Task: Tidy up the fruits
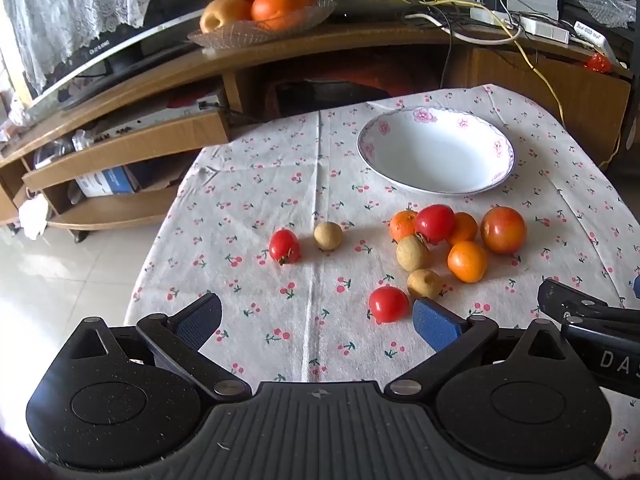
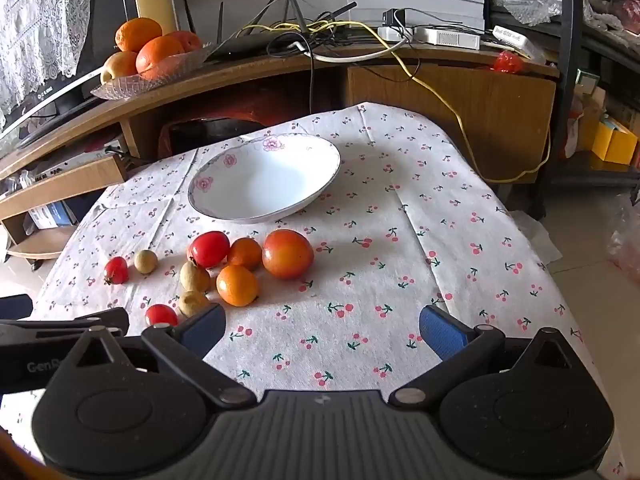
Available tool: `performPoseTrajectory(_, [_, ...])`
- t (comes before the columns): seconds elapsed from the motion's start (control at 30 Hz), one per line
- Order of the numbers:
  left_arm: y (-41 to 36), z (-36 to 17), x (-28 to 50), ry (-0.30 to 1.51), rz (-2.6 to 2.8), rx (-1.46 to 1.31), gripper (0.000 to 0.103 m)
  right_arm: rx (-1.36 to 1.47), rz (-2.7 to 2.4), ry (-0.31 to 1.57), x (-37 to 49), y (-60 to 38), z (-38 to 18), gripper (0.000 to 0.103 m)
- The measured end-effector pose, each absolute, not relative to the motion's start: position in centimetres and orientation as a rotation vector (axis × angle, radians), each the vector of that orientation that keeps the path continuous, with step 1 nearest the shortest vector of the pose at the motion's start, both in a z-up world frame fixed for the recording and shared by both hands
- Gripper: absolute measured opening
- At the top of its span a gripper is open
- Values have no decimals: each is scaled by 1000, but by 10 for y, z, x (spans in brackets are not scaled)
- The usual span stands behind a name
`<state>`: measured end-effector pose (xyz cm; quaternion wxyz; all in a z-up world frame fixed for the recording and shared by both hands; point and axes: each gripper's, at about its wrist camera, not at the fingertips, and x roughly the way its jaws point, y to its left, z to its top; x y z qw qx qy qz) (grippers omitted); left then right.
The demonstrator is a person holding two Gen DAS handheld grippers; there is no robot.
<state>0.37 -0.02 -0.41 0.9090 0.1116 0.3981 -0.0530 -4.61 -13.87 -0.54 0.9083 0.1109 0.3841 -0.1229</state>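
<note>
A white bowl with pink flowers stands empty on the cherry-print tablecloth. In front of it lies a cluster of fruit: a large red-orange apple, small oranges, red tomatoes and tan longans. A tomato and a longan lie apart to the left. My left gripper is open, near a tomato. My right gripper is open over bare cloth.
Behind the table runs a wooden TV stand with a glass dish of oranges, cables and a router. Tiled floor lies left of the table. The right gripper's arm shows at the left view's right edge.
</note>
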Motion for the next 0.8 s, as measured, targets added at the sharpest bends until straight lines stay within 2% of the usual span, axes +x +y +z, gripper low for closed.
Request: performPoseTrajectory(0.8, [1,-5,1,826,-125,239,102,162,-299,836,-43,-138,-12,103])
